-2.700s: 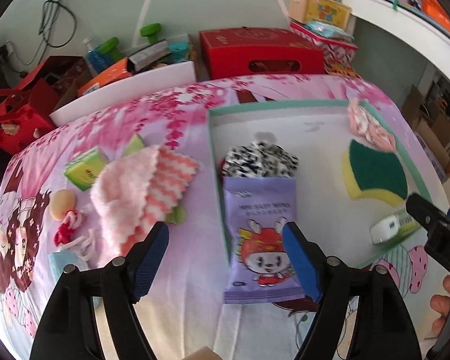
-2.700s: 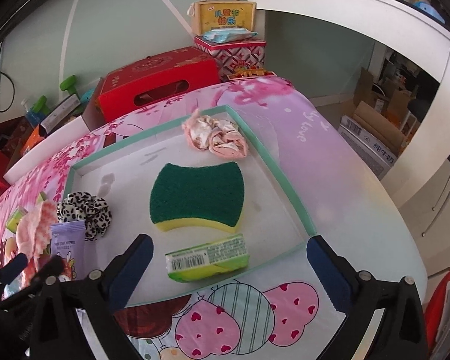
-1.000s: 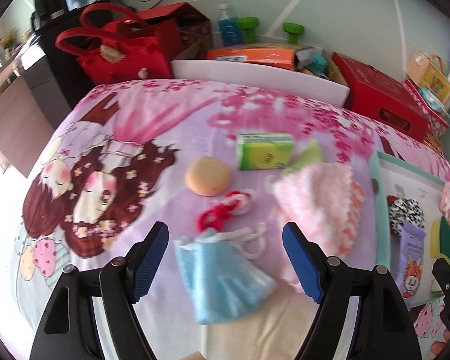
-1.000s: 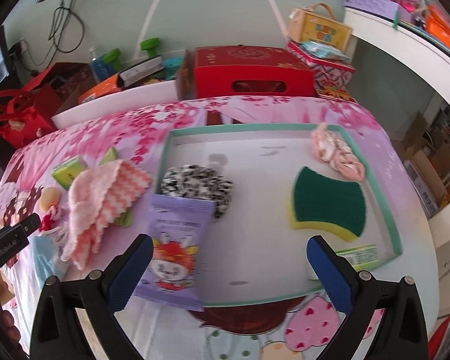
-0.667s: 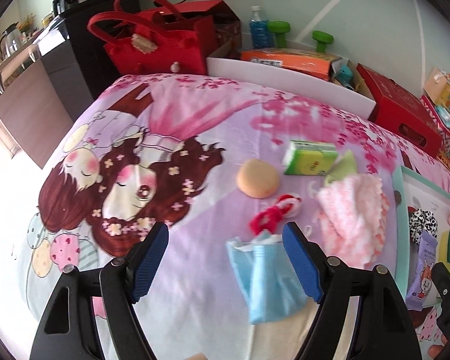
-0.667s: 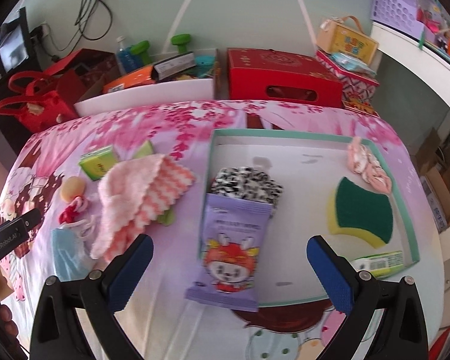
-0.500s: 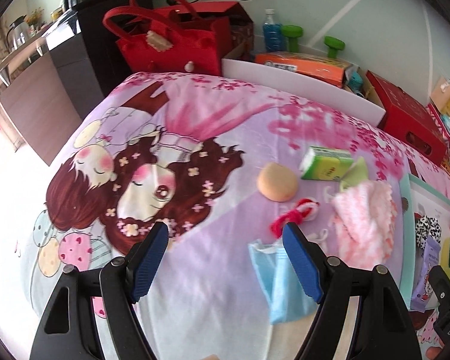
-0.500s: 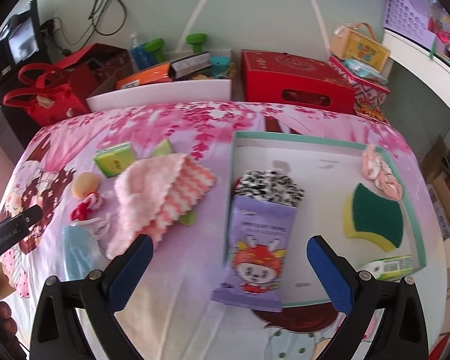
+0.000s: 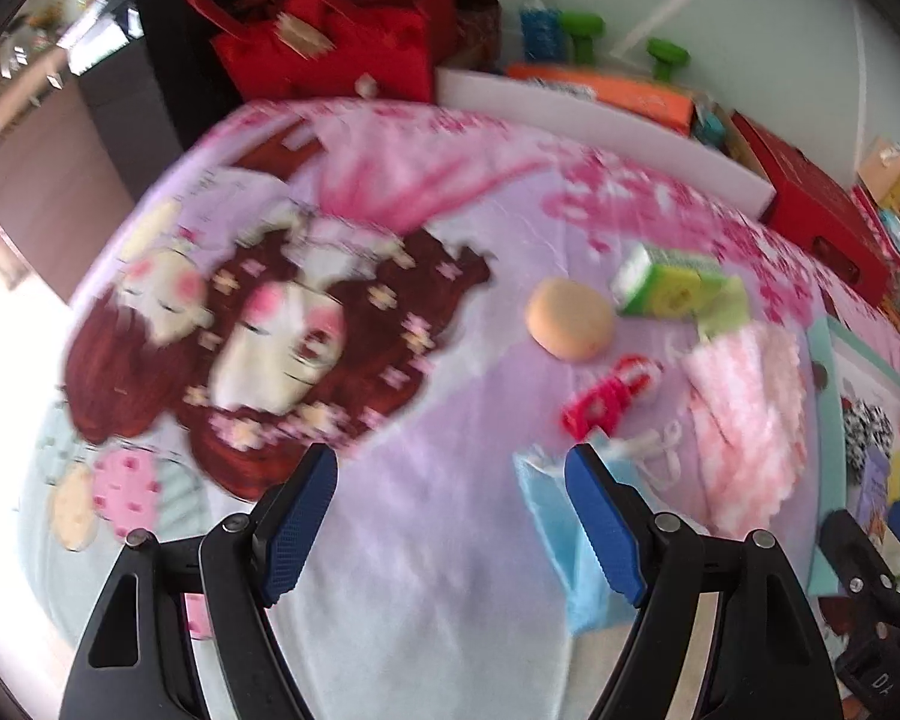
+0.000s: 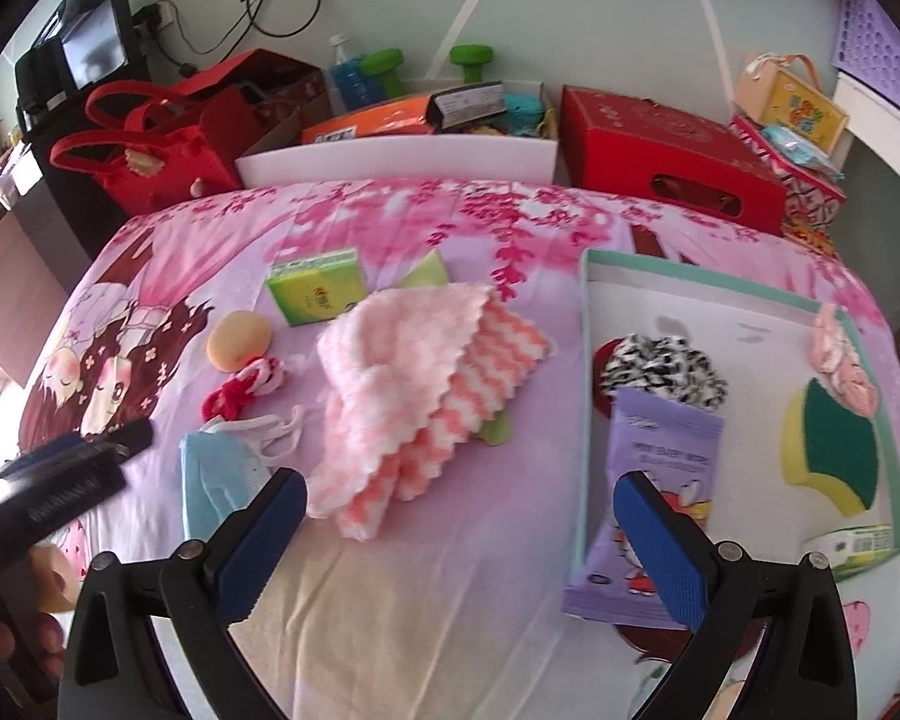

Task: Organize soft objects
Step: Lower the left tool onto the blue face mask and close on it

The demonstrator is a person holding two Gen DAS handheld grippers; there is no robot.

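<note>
My left gripper [image 9: 450, 480] open and empty over the cartoon-printed tabletop [image 9: 390, 228], light blue face mask [image 9: 549, 516] just beside its right finger, my right gripper [image 10: 459, 516] open, fluffy pink-white striped cloth [image 10: 414, 360] ahead.

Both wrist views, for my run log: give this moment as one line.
left gripper: open, empty | right gripper: open, empty | tray: scrunchie, sponge, purple packet overhanging rim | outside tray: pink cloth, blue mask

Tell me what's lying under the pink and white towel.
A light green piece pokes out from under the pink and white towel, at its far edge and near side. The towel covers the rest, so what it is stays hidden.
</note>
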